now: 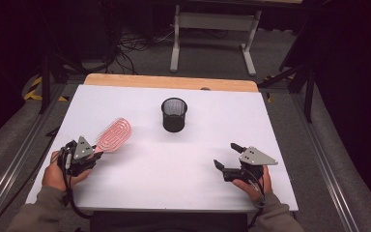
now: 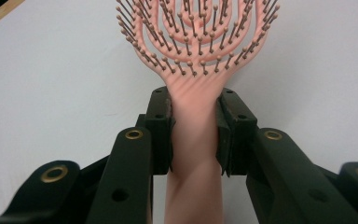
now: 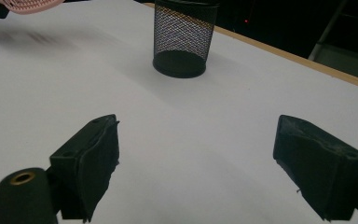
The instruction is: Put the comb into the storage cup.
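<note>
Where the white table (image 1: 174, 159) spreads across the middle of the high view, a black mesh cup (image 1: 174, 114) stands upright just above centre, apart from everything else. At lower left, the pink hairbrush (image 1: 113, 135) slants up and to the right, its head raised over the table and its handle clamped between the pads of the left gripper (image 2: 195, 135), bristles toward that gripper's camera. At lower right, the right gripper (image 1: 226, 155) rests with its jaws spread wide and nothing between them, pointing toward the cup.
</note>
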`<state>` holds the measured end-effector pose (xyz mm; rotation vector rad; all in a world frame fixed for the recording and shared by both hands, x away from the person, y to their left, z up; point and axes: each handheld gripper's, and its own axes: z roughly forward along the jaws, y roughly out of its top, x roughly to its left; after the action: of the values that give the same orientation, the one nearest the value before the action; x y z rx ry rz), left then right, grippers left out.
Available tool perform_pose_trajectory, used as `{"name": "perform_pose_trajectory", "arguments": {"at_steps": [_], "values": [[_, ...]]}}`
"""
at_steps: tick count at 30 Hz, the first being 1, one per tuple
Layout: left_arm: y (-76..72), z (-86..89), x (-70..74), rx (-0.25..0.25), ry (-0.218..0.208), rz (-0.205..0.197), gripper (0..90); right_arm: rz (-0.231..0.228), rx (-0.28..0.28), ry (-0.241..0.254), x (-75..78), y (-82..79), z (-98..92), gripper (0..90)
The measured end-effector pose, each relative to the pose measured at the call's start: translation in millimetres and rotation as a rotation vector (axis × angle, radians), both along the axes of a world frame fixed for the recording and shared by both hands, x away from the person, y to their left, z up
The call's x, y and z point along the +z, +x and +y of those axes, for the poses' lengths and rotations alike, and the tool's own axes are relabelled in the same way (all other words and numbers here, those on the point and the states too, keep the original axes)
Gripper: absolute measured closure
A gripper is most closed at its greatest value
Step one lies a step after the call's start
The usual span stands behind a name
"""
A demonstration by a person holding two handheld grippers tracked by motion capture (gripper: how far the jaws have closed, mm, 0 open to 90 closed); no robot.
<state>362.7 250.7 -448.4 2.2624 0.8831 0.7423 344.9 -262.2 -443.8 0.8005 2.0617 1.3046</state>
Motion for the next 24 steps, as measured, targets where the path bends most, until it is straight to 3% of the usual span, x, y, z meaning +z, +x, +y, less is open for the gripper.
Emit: {"name": "perform_pose_trajectory", "arguments": {"at_steps": [12, 24], "values": [[-4.4, -7.3, 6.3, -0.036, -0.027, -0.084, 69.6, -0.014, -0.025, 0.028, 1.5, -0.1, -3.8, 14.8], [-7.1, -11.2, 11.7, -0.043, -0.085, -0.151, 69.6, -0.04, -0.023, 0.034, 4.6, -0.5, -3.8, 14.7]]}}
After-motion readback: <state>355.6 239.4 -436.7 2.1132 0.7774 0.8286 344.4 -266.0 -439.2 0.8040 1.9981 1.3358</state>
